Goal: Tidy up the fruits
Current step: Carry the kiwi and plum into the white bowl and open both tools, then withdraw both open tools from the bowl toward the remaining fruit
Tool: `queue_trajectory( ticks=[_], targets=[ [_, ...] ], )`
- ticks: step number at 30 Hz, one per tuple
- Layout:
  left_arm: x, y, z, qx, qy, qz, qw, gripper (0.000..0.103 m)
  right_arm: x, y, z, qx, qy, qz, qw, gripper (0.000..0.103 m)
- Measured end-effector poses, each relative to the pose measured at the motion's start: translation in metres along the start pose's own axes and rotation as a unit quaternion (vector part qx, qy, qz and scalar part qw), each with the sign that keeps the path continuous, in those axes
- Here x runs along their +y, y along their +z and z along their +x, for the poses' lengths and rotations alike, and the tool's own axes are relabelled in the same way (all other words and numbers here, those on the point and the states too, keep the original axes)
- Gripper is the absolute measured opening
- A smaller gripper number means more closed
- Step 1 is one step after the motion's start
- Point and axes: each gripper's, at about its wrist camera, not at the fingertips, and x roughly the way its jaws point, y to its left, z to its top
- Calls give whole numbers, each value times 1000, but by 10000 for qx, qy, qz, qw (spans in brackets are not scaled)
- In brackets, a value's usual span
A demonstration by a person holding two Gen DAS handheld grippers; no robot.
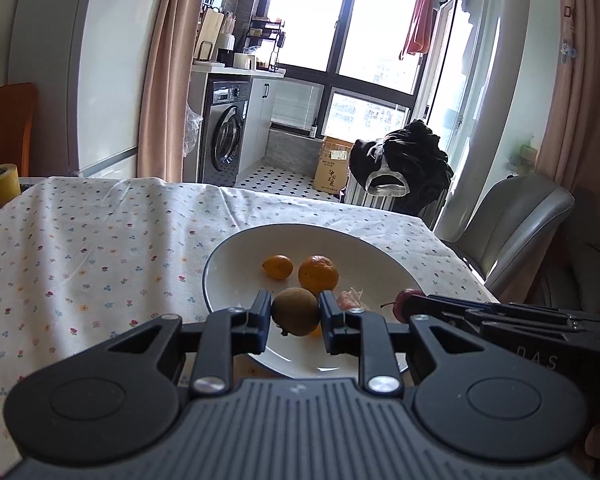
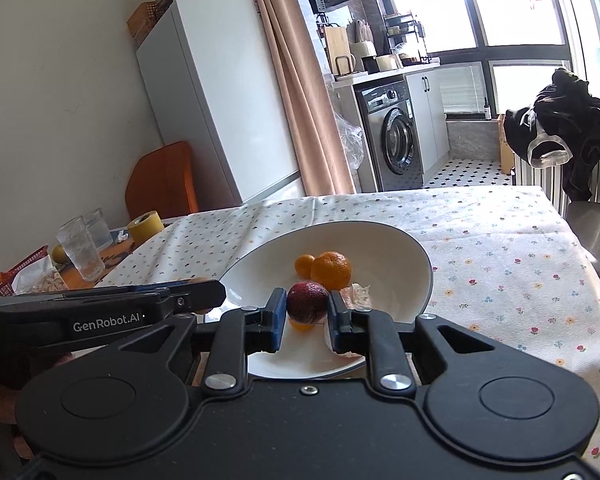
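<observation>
Left tool: our left tool [image 1: 295,316] is closed down to fruit width on a brown, fuzzy, egg-shaped kiwi [image 1: 295,312], pinched at 9 and 3 o'clock.
Right tool: our right tool [image 2: 306,309] grips a dark red, round plum-like fruit [image 2: 307,302] the same way, and nothing else.
Where the fruit is: both held fruits hang over the near half of the wide white ceramic bowl [image 1: 228,256], which sits on the floral-clothed tabletop [image 1: 80,248].
Key relation: we judge the drop spot is straight below each tool; the large orange mandarin [image 1: 318,275] and the small orange kumquat-like fruit [image 1: 277,267] lie at 12 o'clock, near but apart.
Kiwi axis: roughly upright, tilted slightly, stem end down.
Nearer tool: neither; they hang side by side, the right one at 3 o'clock of the left.
Left view only: the plum's thin stem and the gap between kiwi and mandarin.
Right view only: a pale crumpled scrap [image 2: 356,296] beside the mandarin, seen clearly; whether either fruit touches the bowl, we cannot tell.
</observation>
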Motion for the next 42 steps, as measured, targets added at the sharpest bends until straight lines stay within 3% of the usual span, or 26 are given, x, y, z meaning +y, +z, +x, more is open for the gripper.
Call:
queue_trajectory(
  ticks=[16, 18, 20, 25, 30, 37, 42],
  targets=[
    [35, -6, -22, 68, 249, -289, 9993, 33, 22, 4, 13, 76, 36, -165, 9998, 21],
    [39, -7, -27, 63, 286, -328, 9990, 35, 26, 5, 14, 62, 79, -182, 9998, 25],
    [42, -8, -30, 76, 314, -354, 9989, 39, 29, 5, 13, 37, 39, -219, 9997, 29],
    [48, -12, -39, 69, 369, -419, 9984, 64, 32, 2, 10, 85, 18, -227, 9997, 30],
    [50, -15, -47, 56, 426, -413, 9982, 73, 37, -3, 5, 141, 20, -226, 9996, 31],
    [53, -20, -56, 62, 467, -410, 9980, 78, 41, -7, -3, 147, 19, -225, 9996, 38],
    [55, -23, -65, 34, 494, -415, 9979, 84, 46, -10, -11, 128, 63, -213, 9997, 53]
  ],
)
